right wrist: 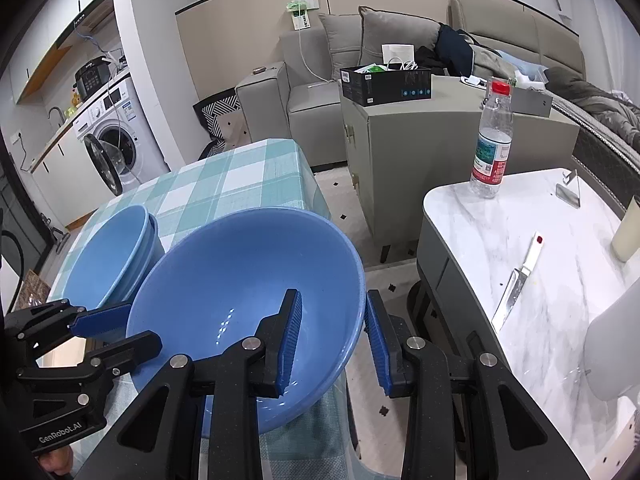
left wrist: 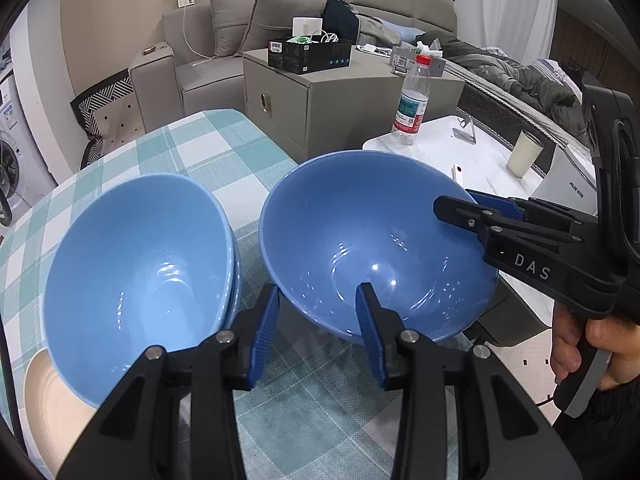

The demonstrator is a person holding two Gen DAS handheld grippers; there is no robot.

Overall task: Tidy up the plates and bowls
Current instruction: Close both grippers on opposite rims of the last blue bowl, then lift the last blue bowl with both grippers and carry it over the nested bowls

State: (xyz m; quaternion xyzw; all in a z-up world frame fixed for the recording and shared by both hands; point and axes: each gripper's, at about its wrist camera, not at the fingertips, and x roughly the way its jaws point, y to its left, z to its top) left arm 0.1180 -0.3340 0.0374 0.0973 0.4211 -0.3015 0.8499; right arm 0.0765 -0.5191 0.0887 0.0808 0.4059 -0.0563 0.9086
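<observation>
Darker blue bowl (left wrist: 376, 240), tilted at the right edge of the checked tabletop (left wrist: 208, 148), has its rim pinched on two sides by the left gripper (left wrist: 320, 320) and right gripper (right wrist: 334, 336), just beside the lighter blue bowl stack (left wrist: 136, 272) and cream plate (left wrist: 48, 408).
</observation>
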